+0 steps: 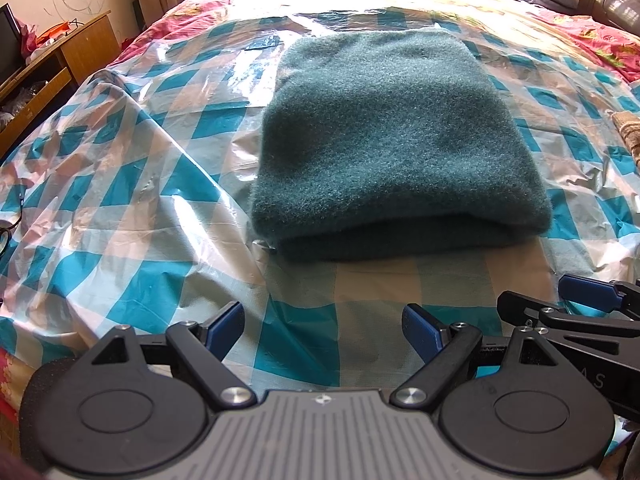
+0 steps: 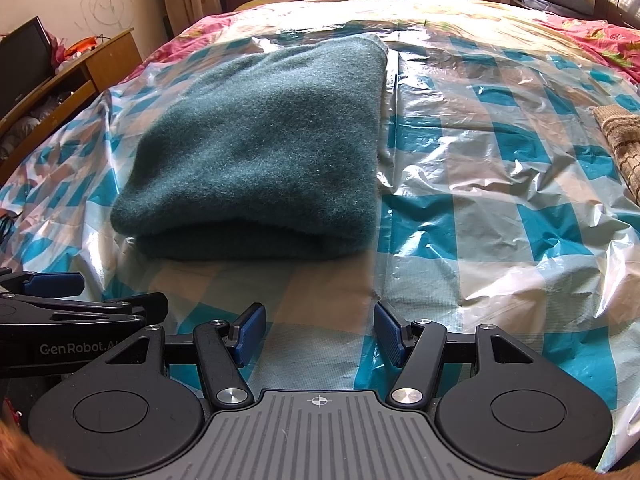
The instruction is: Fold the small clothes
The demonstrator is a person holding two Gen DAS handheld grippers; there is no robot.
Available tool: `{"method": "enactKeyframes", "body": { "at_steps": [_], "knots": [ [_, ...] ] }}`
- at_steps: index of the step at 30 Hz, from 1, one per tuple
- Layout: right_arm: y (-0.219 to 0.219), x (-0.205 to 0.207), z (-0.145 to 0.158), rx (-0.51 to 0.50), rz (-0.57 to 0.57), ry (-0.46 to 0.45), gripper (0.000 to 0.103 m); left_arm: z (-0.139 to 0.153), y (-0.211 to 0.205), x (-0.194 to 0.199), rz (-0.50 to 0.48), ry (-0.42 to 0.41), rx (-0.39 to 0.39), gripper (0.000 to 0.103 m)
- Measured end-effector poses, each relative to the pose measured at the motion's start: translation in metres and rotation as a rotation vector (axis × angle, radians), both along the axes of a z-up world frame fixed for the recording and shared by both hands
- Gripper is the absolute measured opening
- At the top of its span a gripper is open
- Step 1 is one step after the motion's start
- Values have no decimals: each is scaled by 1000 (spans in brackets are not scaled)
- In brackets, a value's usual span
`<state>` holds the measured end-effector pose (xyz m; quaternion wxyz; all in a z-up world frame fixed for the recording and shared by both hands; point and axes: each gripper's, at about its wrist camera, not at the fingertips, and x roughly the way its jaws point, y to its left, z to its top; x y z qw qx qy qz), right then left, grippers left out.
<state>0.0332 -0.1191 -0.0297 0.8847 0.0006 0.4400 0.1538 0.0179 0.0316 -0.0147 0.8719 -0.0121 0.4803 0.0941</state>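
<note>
Left gripper [image 1: 323, 330] released, blue pads spread wide over bare checked sheet, nothing between them. Right gripper [image 2: 320, 330] likewise released, jaws somewhat narrower, empty, poised just beside the left one; each visible at the edge of the other's view. Both aimed downward at the near part of the plastic sheet [image 1: 120, 200], short of the cloth and not touching it.

Just beyond the fingertips: dark green fleece garment [image 1: 396, 140], lying flat on the sheet near the middle of the bed [image 1: 600, 40], already doubled over into a thick bundle. Rounded fold edge toward the grippers, two layers showing there. Long axis running away from the cameras toward the far end of the bed, narrower end pointing away.

Judged stage: between folds, or the fold finished, with both tools clear. Next move, if another fold is wanted: reaching forward, pinching the near fold edge at its two corners, lifting and carrying it toward the far end. Thick pile likely calling for a deep bite.

Off to the right, a brown patterned cloth [image 2: 624, 140], well apart.
</note>
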Motion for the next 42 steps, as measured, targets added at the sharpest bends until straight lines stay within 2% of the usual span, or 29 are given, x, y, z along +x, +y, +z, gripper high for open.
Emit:
{"method": "enactKeyframes", "body": {
  "at_steps": [42],
  "knots": [
    [1,0,-1,-3,4,1,60,2,-3,0,-9,-3,31,90]
  ]
}}
